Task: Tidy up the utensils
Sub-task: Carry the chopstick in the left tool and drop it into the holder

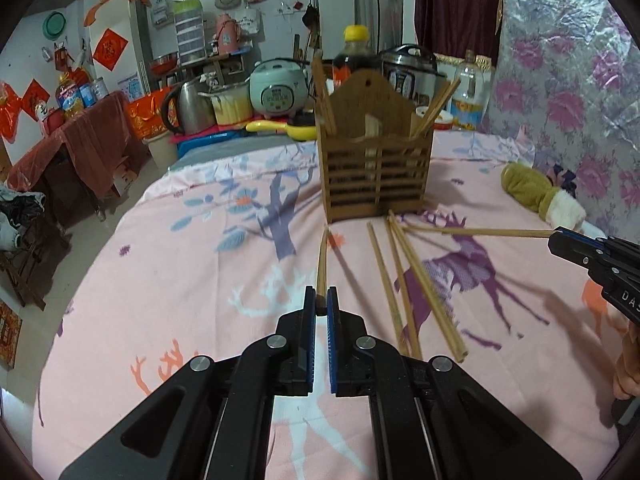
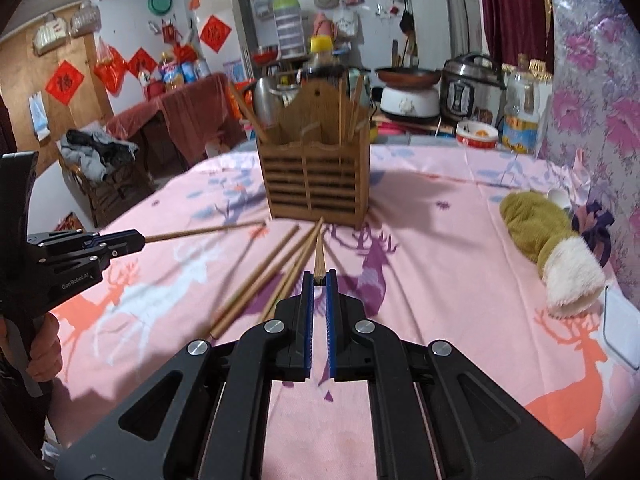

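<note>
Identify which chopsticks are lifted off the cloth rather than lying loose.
Two: one in the left gripper, one in the right gripper; the loose chopsticks lie flat.

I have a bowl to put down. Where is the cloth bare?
Bare cloth lies left of the wooden holder. It is crowded in front of the holder, where loose chopsticks lie, and at the right by the plush toy.

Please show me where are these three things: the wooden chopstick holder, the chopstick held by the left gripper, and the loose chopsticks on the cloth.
wooden chopstick holder (image 1: 378, 178): left wrist view, slatted front wall.
chopstick held by the left gripper (image 1: 322, 264): left wrist view, mid-shaft.
loose chopsticks (image 1: 416, 280): left wrist view, middle of one stick's shaft.
</note>
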Motion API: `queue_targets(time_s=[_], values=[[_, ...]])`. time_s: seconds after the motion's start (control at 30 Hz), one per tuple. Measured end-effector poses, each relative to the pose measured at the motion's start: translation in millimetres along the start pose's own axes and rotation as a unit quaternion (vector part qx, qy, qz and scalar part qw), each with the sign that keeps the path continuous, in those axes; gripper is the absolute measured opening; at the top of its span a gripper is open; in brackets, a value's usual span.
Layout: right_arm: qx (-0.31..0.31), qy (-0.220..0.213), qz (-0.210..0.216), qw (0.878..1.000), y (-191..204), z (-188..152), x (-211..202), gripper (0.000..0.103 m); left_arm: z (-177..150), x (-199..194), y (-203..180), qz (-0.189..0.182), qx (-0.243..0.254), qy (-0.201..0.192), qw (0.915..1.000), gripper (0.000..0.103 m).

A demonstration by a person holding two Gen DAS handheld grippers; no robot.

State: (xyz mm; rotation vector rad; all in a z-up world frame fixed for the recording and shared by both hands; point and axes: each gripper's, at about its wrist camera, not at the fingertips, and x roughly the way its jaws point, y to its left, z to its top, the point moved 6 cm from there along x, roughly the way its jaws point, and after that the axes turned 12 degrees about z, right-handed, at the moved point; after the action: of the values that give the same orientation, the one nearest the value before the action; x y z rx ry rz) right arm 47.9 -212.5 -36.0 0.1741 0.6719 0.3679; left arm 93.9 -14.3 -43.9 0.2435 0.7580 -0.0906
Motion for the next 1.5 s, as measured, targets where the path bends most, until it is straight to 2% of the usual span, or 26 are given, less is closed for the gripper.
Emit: queue_targets(time_s=[0.47, 0.8, 0.97, 1.1, 1.2, 1.3, 1.5], values=[[-0.018, -0.054, 0.005, 0.998, 13.1, 66.1, -27.4, 0.006, 86.5, -29.1, -13.1, -0.019, 0.001, -0.032, 0.9993, 0.006], [-0.028, -0.077, 0.001, 0.997, 19.0, 98.6, -27.9, 0.006, 149.0, -51.0, -24.9, -0.018, 0.002, -0.075, 0.9970, 0.006], [-0.033, -0.127, 0.000, 0.991, 24.8, 134.0, -41.4, 0.006, 193.4, -72.3, -18.9, -0.023, -0.027, -0.117, 0.9925, 0.006], [-0.032, -0.190, -0.007, 0.981, 28.1, 161.4, -49.5, 0.006, 224.8, -84.6, -11.9, -0.014, -0.065, -0.169, 0.9834, 0.006], [-0.030, -0.216, -0.024, 0.976, 27.2, 172.7, -41.6, 0.006, 234.4, -73.8, -9.6, -0.007, -0.089, -0.182, 0.9792, 0.006], [-0.034, -0.222, -0.048, 0.973, 21.9, 180.2, -24.1, 0.006, 234.1, -53.0, -9.8, -0.001, -0.100, -0.175, 0.9794, 0.006], [-0.022, -0.178, -0.043, 0.983, -0.3, 180.2, 27.1, 0.007, 221.1, 6.8, -14.5, 0.010, -0.096, -0.138, 0.9857, 0.006]])
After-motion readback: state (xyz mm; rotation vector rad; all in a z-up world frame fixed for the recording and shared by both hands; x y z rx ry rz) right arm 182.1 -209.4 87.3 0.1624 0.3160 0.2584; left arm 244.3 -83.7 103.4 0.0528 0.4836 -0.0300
